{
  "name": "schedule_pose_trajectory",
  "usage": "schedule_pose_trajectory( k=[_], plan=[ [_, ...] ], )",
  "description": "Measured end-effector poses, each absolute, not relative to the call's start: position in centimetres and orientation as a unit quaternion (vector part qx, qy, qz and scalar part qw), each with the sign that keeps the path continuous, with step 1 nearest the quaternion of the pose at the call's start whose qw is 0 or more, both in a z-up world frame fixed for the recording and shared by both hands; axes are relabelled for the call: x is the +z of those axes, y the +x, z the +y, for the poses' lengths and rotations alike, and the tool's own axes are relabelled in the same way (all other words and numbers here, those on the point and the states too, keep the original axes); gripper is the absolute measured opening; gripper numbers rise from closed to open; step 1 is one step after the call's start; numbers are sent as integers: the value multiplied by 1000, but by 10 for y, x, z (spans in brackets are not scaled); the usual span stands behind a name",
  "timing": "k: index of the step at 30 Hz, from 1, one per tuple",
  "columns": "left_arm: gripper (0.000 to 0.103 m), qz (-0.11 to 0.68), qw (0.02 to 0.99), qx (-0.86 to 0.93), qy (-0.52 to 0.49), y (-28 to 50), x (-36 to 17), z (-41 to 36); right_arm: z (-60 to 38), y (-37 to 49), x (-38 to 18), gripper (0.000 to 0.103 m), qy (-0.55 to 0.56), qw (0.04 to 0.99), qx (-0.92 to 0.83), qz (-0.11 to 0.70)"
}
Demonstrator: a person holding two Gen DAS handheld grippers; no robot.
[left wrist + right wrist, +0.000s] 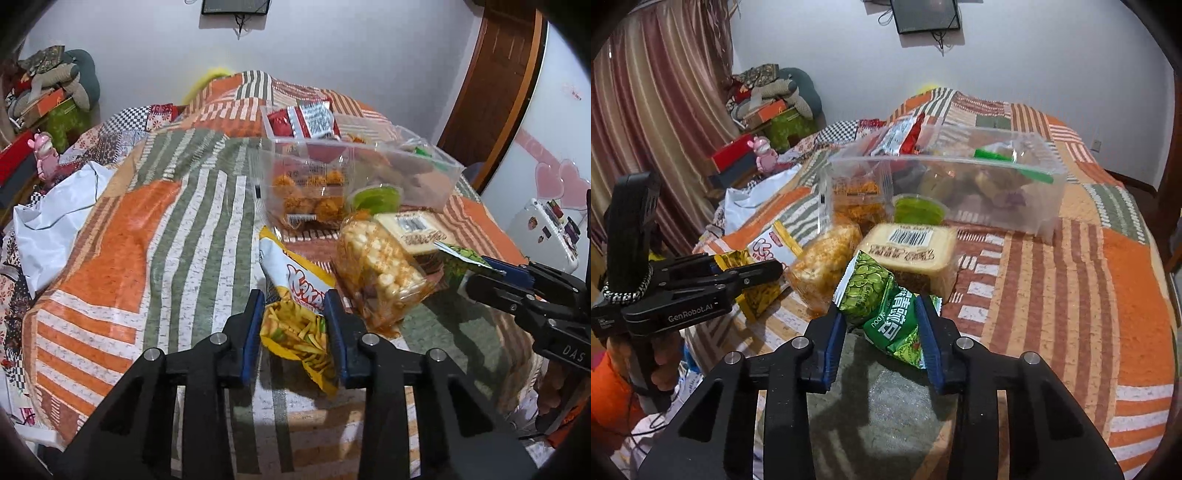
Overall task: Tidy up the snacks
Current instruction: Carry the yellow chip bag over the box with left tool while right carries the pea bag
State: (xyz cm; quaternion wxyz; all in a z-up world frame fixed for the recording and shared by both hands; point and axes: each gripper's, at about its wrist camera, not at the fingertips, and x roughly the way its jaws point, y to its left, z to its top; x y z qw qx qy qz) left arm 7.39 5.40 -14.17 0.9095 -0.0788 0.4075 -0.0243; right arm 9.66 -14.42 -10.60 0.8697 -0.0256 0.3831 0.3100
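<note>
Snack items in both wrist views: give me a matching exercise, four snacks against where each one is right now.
Things:
1. yellow bag of fry-shaped sticks
2. green pea snack packet
3. red and silver foil packet
4. clear bag of pale puffed pieces

Places:
A. standing in the clear plastic bin, poking above its rim
B. between the fingers of the left hand-held gripper
C. lying on the quilt in front of the bin, held by no gripper
D. between the fingers of the right hand-held gripper

Pairs: 1-B, 2-D, 3-A, 4-C
</note>
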Motion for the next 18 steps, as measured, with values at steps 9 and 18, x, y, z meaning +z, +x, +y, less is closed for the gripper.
schedule_pose_trajectory(
  k=[9, 18],
  plan=[
    [24, 378, 922, -21, -84, 71, -116, 56, -160, 97, -87, 34, -9, 885, 299, 358],
    [24, 350, 933, -25, -79, 83, -89, 56, -173, 109, -71, 34, 4, 902, 276, 333]
  ],
)
